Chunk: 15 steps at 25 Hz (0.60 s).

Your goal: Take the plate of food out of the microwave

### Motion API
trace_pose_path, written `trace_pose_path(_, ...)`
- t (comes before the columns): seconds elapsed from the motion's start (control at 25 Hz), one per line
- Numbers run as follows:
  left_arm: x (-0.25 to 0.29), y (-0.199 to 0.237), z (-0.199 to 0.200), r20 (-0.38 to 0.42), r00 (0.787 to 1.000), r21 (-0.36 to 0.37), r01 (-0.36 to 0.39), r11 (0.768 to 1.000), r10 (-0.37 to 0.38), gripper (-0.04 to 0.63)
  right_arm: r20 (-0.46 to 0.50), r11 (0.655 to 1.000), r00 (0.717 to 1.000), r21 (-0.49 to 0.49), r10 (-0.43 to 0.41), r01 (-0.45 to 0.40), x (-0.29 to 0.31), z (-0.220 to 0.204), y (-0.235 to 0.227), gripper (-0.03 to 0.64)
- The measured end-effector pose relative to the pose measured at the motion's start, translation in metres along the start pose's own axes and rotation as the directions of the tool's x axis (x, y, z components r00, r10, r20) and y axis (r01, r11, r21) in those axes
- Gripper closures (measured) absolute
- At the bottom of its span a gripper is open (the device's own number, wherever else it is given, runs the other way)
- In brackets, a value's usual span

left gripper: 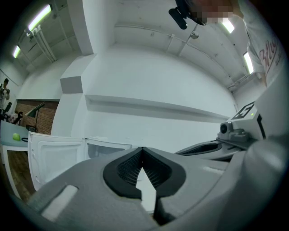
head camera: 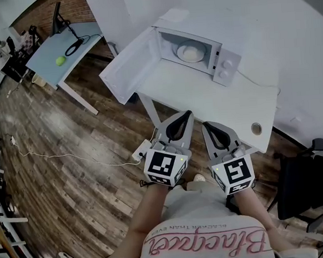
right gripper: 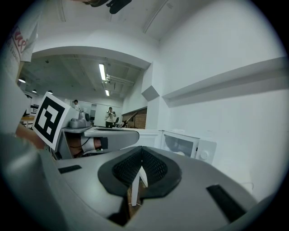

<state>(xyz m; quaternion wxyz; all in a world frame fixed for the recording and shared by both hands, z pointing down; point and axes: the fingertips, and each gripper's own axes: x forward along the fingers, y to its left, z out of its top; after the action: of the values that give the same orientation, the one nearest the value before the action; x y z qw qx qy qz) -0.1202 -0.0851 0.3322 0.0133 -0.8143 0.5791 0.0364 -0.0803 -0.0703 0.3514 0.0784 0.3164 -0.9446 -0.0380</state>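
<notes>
**Both grippers empty, plate inside the microwave**
The left gripper and right gripper hang short of the desk, jaws pressed together on nothing. The plate of food sits in the open microwave. Reaching in with the jaws closed risks shoving or tipping the plate.

Smooth white microwave, matt white tabletop, sheeny wood-plank floor, matt grey plastic fingers, ribbed black pads

A white desk stands on the wooden floor. A white microwave sits at its far edge with the door open. A small round disc lies near the front right corner.
</notes>
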Motion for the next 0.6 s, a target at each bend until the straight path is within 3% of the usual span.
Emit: trace_pose_path(0.6,0.071,-0.014,0.003,0.010,0.999,0.043,-0.035,0.998,0.034,0.594,0.030,0.997,0.997,0.001,0.076,-0.076,0.019,0.002,-0.067,0.606)
